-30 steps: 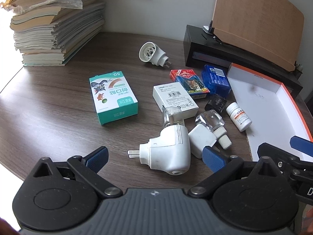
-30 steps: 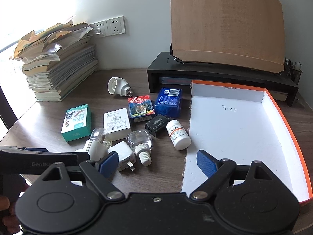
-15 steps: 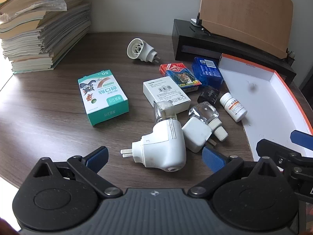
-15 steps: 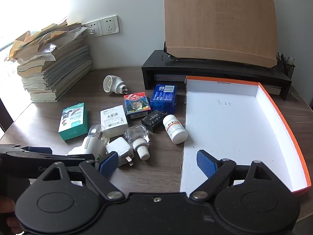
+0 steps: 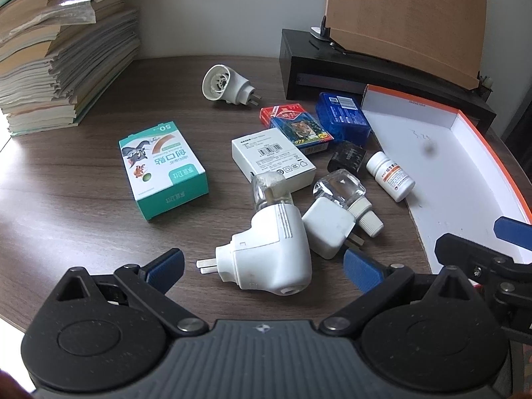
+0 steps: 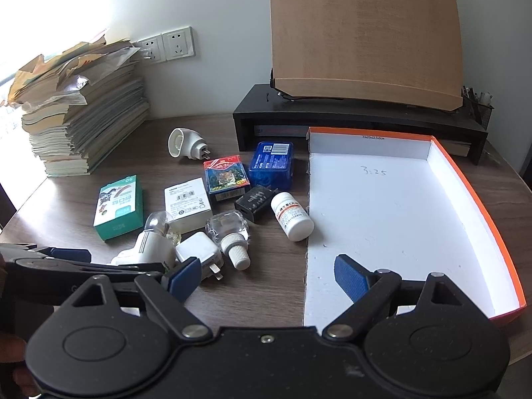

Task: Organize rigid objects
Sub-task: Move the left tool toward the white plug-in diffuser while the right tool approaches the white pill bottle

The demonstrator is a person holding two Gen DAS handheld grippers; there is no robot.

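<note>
Both grippers poised over the cluttered surface [image 5: 66, 199].
My left gripper [image 5: 262, 266] spreads its fingers wide around the white plug-in vaporizer [image 5: 269, 249]; my right gripper [image 6: 267, 276] gapes empty beside the orange-rimmed tray [image 6: 472, 199].

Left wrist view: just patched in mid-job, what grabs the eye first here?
The clutter of small items mid-table: a white plug-in vaporizer lying between the open left gripper fingers, with a white charger and clear bottle beside it. To the right sits the orange-rimmed white tray, holding nothing visible. A tall stack of books fills the far left.
</note>
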